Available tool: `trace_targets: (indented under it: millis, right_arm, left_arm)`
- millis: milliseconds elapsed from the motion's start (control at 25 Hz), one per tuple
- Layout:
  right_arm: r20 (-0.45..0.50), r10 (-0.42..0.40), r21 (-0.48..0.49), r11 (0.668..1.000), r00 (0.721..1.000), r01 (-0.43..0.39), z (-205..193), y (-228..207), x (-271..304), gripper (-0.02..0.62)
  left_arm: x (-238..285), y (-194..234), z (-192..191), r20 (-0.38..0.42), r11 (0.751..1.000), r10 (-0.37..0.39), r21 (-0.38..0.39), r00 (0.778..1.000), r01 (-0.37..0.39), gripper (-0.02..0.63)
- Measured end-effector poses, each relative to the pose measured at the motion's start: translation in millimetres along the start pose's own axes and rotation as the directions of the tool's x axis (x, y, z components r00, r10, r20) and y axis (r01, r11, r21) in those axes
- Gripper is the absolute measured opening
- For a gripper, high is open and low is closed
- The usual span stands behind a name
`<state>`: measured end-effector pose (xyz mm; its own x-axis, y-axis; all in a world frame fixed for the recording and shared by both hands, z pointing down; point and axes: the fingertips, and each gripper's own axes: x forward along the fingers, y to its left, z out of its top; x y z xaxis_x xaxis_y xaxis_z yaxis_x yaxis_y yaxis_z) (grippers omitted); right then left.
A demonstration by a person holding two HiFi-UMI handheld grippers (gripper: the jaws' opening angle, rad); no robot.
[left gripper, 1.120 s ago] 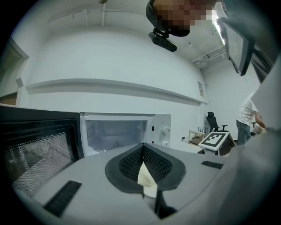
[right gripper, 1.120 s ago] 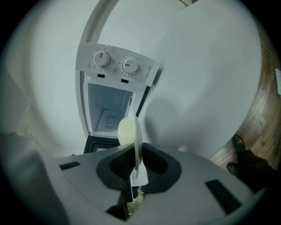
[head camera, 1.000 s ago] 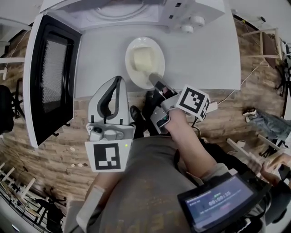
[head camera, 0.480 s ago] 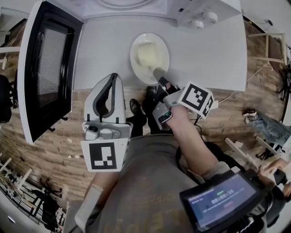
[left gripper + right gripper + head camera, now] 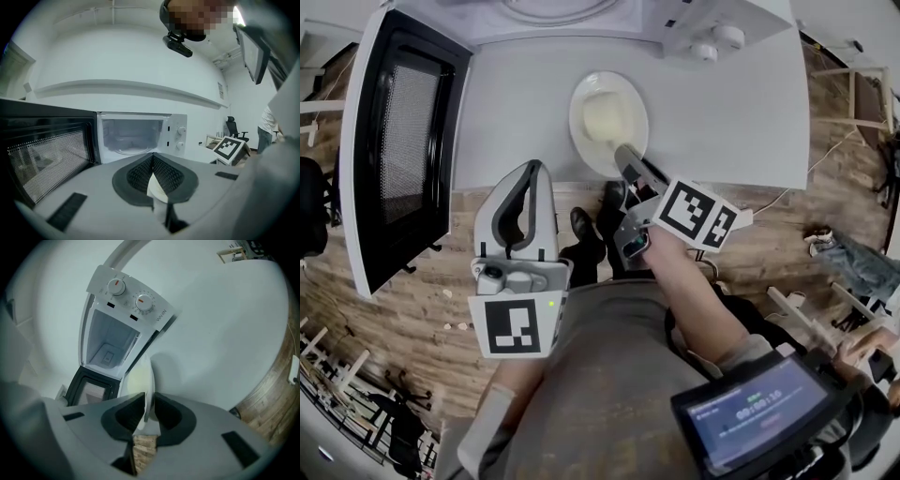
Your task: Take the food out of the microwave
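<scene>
A white plate (image 5: 623, 94) of pale food (image 5: 607, 114) rests on the white table (image 5: 722, 122) in front of the microwave (image 5: 581, 14). My right gripper (image 5: 624, 153) has the plate's near rim between its jaws. In the right gripper view the thin rim (image 5: 149, 380) stands on edge between the pads of that gripper (image 5: 146, 401); the jaws are opening while the pads still touch the rim. My left gripper (image 5: 534, 167) hangs at the table's front edge, shut and holding nothing. In the left gripper view its jaws (image 5: 153, 157) point at the microwave's empty chamber (image 5: 133, 136).
The microwave door (image 5: 403, 141) swings wide open to the left, past the table's edge. The control knobs (image 5: 717, 42) sit at the oven's right. A chair (image 5: 853, 84) and clutter stand on the wooden floor (image 5: 825, 206) to the right.
My right gripper has rolled a little at the plate's rim, its marker cube tilting. The plate stays on the table. The left gripper has kept its place.
</scene>
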<state>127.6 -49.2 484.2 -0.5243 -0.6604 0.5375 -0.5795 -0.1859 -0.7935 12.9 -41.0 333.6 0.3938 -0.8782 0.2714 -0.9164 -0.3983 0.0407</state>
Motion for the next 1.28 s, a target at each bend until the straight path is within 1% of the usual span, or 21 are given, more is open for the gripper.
trace_targets:
  millis: [120,200,280,360,440,560,680,760,1000,1160,1200,1280]
  right_arm:
    - [0.006,-0.008,-0.014,1.000,1.000,0.009,1,-3,-1,0.115]
    - [0.009,-0.019,-0.042,0.999,1.000,0.019,1,-5,-2,0.121]
    - [0.011,-0.033,-0.098,0.995,0.999,0.034,2,-6,-2,0.153]
    - [0.011,-0.043,-0.158,0.986,0.999,0.045,3,-5,-2,0.166]
    - [0.007,-0.056,-0.227,0.972,0.998,0.056,3,-3,-1,0.207]
    - [-0.011,-0.091,-0.362,0.929,0.996,0.081,1,0,1,0.254]
    - [-0.032,-0.136,-0.492,0.865,0.990,0.103,-3,0,1,0.275]
    - [-0.054,-0.171,-0.556,0.824,0.984,0.113,-8,-2,1,0.282]
    - [-0.123,-0.258,-0.673,0.731,0.958,0.111,-12,-7,1,0.293]
    - [-0.170,-0.300,-0.720,0.688,0.939,0.090,-6,-8,-3,0.305]
    - [-0.183,-0.309,-0.728,0.681,0.933,0.082,-5,-9,-4,0.311]
    - [-0.203,-0.321,-0.733,0.676,0.925,0.074,-2,-12,-7,0.323]
  left_arm:
    - [0,-2,1,0.004,1.000,-0.005,0.001,1.000,0.005,0.008]
    - [-1,-2,1,0.003,1.000,-0.006,0.002,1.000,0.006,0.008]
    - [-2,-2,0,0.001,1.000,-0.007,0.001,1.000,0.007,0.008]
    - [-2,-2,1,0.003,1.000,-0.006,0.001,1.000,0.006,0.008]
    - [-3,-2,2,0.007,1.000,-0.006,0.003,1.000,0.006,0.008]
    - [-2,-3,2,0.005,1.000,-0.008,0.003,1.000,0.008,0.008]
    - [0,-5,1,0.004,1.000,-0.014,-0.004,1.000,0.014,0.008]
    - [0,-6,2,0.005,1.000,-0.018,-0.005,1.000,0.018,0.008]
    - [2,-4,3,0.004,1.000,-0.016,-0.012,1.000,0.017,0.008]
    - [3,-2,7,0.013,1.000,-0.015,-0.018,1.000,0.015,0.008]
    - [4,-2,8,0.017,1.000,-0.017,-0.019,1.000,0.017,0.008]
    - [5,-4,9,0.024,1.000,-0.020,-0.023,1.000,0.020,0.008]
